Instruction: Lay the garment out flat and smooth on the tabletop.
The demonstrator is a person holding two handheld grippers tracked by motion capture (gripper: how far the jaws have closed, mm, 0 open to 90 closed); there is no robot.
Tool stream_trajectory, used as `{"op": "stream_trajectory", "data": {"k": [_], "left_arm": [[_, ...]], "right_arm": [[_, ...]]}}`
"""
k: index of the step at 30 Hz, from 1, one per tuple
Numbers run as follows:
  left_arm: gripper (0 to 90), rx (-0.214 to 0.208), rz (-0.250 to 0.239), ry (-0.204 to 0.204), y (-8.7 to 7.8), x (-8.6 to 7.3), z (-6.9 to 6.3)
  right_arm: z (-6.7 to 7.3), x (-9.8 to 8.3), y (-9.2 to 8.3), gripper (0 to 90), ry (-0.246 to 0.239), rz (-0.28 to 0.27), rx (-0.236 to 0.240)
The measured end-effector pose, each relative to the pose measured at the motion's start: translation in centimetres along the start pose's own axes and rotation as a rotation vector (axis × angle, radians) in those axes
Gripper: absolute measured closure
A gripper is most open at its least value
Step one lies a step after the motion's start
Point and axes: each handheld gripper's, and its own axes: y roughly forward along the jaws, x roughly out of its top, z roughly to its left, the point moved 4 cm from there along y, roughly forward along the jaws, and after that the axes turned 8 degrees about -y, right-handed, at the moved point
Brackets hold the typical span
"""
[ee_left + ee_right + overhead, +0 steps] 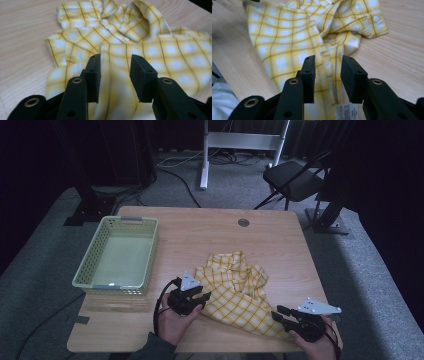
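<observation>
So both your left gripper (204, 299) and right gripper (278, 312) gape, fabric between, nothing pinched; shirt (235, 290) half-folded on desk (200, 227), basket (122, 252) unfilled.

The high view is looking forward and down over the whole table (280, 240); both gripper views are peering close along their jaws, sharing the shirt (235, 290).

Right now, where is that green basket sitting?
In the high view, the green basket sits on the table's left side, left of the yellow checked shirt.
</observation>
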Motion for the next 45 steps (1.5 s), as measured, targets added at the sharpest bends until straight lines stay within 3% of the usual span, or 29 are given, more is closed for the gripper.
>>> {"op": "stream_trajectory", "data": {"k": [6,11,20,24,27,30,34,41,45], "left_arm": [[57.9,0.032,0.037,0.01,1.4,1.0,0.2],[55.6,0.069,0.111,0.037,3.4,1.2,0.3],[52.7,0.068,0.215,0.042,6.3,1.1,0.5],[52.9,0.063,0.223,0.039,6.9,0.9,0.5],[57.4,0.055,0.227,0.047,6.9,0.9,0.4],[70.9,0.059,0.221,0.061,6.7,0.9,0.2],[81.7,0.05,0.2,0.07,5.8,0.9,-0.3],[84.7,0.014,0.151,0.086,3.3,1.0,-1.1],[85.4,0.004,0.139,0.071,2.6,0.7,-1.1]], "right_arm": [[-0.2,0.4,0.5,64.0,-0.004,0.001,0.003],[-0.2,0.5,1.0,63.9,-0.006,0.004,0.008],[-0.3,0.6,1.2,63.9,-0.008,0.006,0.009],[-0.3,0.6,1.3,63.8,-0.008,0.01,0.01],[-0.3,0.7,1.3,63.9,-0.008,0.009,0.011],[-0.2,0.8,1.4,63.8,-0.01,0.009,0.012],[-0.2,0.9,1.5,63.8,-0.009,0.008,0.013],[-0.4,1.0,1.5,63.8,-0.008,0.004,0.01],[-0.4,1.2,1.7,63.9,-0.012,0.003,0.009]]}}
